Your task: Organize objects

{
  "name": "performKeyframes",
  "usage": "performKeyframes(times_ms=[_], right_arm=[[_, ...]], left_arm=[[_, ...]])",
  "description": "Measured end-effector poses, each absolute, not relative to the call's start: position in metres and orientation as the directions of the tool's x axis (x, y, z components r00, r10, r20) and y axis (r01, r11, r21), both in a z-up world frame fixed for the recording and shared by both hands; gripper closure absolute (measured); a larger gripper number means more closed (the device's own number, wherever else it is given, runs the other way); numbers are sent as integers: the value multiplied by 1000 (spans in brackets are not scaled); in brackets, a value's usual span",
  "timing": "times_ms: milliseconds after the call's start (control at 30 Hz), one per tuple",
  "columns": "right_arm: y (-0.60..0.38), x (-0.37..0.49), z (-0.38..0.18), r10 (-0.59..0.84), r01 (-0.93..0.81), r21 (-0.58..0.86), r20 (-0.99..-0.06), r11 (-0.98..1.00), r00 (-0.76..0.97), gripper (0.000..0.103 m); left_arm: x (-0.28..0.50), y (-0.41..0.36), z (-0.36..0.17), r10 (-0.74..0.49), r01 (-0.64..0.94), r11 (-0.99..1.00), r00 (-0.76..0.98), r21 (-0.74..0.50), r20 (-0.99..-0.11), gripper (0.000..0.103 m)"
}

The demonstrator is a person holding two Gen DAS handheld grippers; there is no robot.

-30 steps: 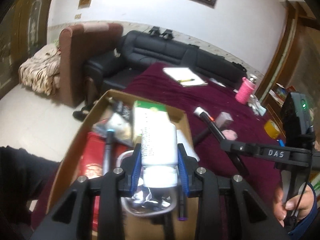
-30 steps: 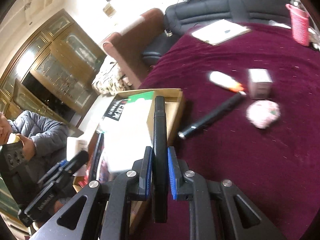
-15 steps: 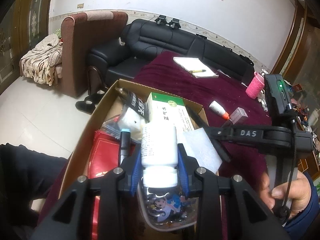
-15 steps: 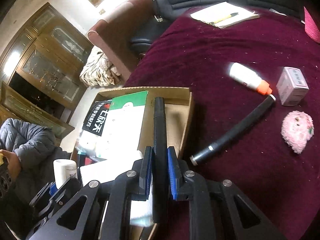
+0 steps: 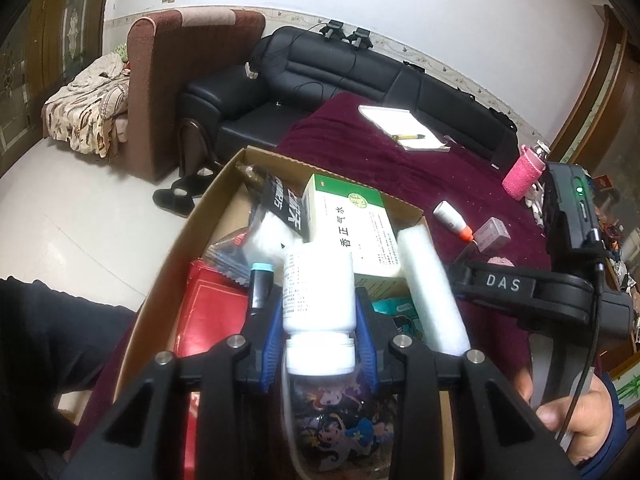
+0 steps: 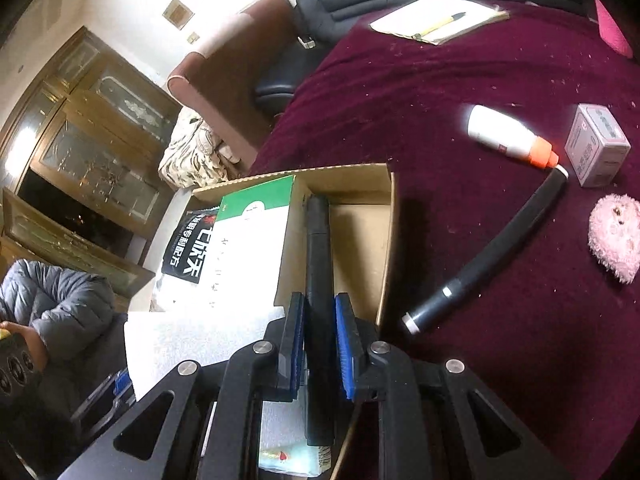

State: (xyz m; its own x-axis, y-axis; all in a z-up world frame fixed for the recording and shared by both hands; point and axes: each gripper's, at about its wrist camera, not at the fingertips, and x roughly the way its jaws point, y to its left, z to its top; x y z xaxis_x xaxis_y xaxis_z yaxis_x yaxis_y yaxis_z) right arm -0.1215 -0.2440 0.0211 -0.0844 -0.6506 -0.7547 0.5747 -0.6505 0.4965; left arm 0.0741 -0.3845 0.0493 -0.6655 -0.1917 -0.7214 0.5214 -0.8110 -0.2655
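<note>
An open cardboard box (image 5: 188, 224) on the maroon cloth holds a green-and-white medicine carton (image 5: 352, 232), a black sachet (image 5: 286, 208), a red booklet (image 5: 212, 320) and a white foam roll (image 5: 432, 292). My left gripper (image 5: 318, 320) is shut on a white pill bottle (image 5: 318, 288) just above the box's contents. My right gripper (image 6: 318, 320) is shut on a long black stick (image 6: 318, 240), which points into the bare right side of the box (image 6: 394, 220). The right gripper's body (image 5: 520, 292) shows in the left wrist view, with a hand under it.
On the cloth (image 6: 440, 92) right of the box lie a black torch (image 6: 492, 252), a white bottle with an orange cap (image 6: 508, 138), a small grey carton (image 6: 596, 152) and a pink fluffy thing (image 6: 616, 236). A notebook with a pen (image 6: 436, 20) lies further off. A person in a grey jacket (image 6: 56, 308) sits left.
My right gripper has carried the black stick forward over the box's right side. My left gripper, with the bottle, has come further over the box.
</note>
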Motion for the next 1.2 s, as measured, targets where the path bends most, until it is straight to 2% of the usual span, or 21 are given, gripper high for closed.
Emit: performKeyframes(times_ms=[367, 533, 600, 700, 1200], right_arm=[[-237, -122, 22, -661, 584, 506, -747, -635, -71, 82], [-230, -123, 25, -671, 573, 523, -739, -631, -64, 74], [-230, -121, 28, -678, 574, 530, -733, -625, -61, 67], [-224, -119, 33, -687, 577, 534, -723, -618, -67, 60], [-131, -143, 46, -748, 475, 623, -652, -621, -123, 52]], left_arm=[[67, -385, 45, -214, 534, -811, -651, -239, -728, 71], [68, -384, 47, -214, 535, -809, -653, -242, -727, 70], [71, -383, 50, -215, 532, -811, -657, -244, -722, 69], [73, -380, 55, -217, 528, -815, -662, -241, -718, 62], [80, -357, 81, -245, 496, -845, -690, -199, -681, 61]])
